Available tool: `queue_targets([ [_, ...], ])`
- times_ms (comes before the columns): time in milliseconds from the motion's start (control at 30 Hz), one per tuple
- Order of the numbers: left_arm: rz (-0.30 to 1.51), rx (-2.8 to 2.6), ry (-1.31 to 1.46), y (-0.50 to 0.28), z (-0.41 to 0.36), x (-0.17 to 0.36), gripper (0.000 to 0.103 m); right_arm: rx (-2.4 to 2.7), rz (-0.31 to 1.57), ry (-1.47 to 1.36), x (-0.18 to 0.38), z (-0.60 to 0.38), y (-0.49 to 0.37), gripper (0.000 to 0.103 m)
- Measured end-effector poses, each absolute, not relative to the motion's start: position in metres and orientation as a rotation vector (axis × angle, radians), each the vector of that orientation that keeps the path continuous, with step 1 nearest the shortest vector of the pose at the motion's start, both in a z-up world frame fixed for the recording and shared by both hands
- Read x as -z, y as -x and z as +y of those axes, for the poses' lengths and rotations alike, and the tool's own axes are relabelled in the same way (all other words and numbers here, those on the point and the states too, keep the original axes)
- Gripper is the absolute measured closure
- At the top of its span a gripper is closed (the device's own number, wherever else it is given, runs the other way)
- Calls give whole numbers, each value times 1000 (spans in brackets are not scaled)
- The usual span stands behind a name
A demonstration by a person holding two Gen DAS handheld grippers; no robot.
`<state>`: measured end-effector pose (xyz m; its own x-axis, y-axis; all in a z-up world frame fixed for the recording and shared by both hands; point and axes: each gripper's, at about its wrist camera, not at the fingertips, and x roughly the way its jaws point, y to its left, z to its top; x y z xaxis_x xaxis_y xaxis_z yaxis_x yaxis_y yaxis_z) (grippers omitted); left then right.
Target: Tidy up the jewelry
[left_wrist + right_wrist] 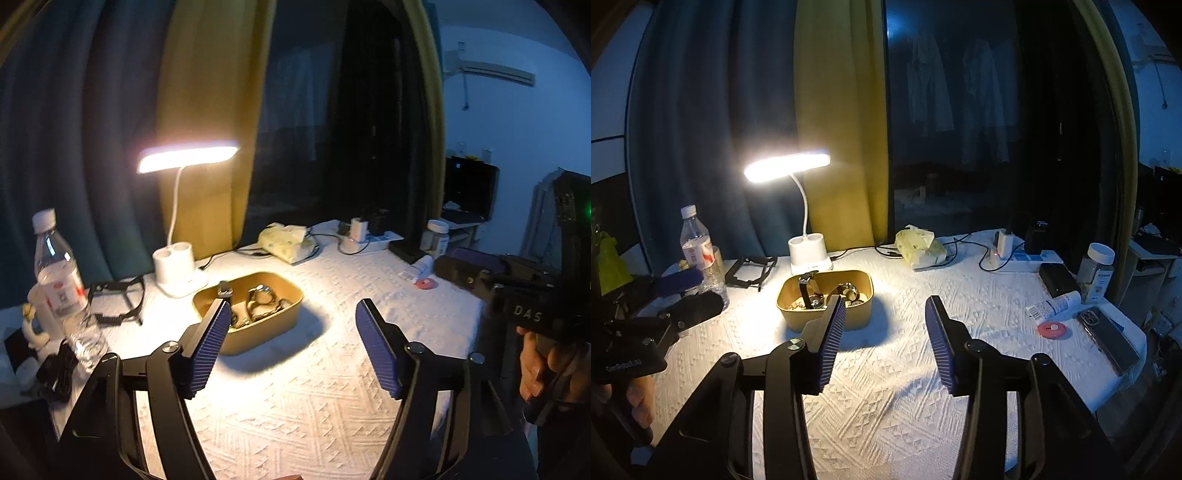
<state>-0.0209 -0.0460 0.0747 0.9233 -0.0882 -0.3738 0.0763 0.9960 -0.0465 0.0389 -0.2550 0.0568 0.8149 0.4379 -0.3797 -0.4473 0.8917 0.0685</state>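
Both grippers hover above the table (886,413), which is covered with a white cloth of raised zigzag weave. The left gripper (291,314) has its jaws spread wide, ribbed blue pads facing each other with nothing between them. The right gripper (884,306) is the same: jaws wide apart, ridged blue pads bare.

Ahead of both sits the tray (860,317), a rounded-rectangle tub in matte mustard plastic, standing just in front of the lamp (810,258). Inside it lies the jewelry (846,291), a tangle of shiny metal pieces, and a watch (807,286) with a dark strap sticks up over the far rim. Finer detail in there is too small to tell.

The lamp has a white base, a thin bent neck and a glowing oval bar head. To the left stands a clear plastic bottle (698,243) with a white cap. At the right edge lie a glossy phone (1108,339) and a flat pink disc (1052,328), near a white tube (1052,304). A soft tissue pack (919,247) rests at the back.
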Motion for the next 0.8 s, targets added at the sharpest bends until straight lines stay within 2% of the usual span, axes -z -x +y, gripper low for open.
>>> queue_targets([
  [800, 406, 74, 56, 21, -27, -65, 27, -496, 457, 56, -41, -231, -46, 54],
])
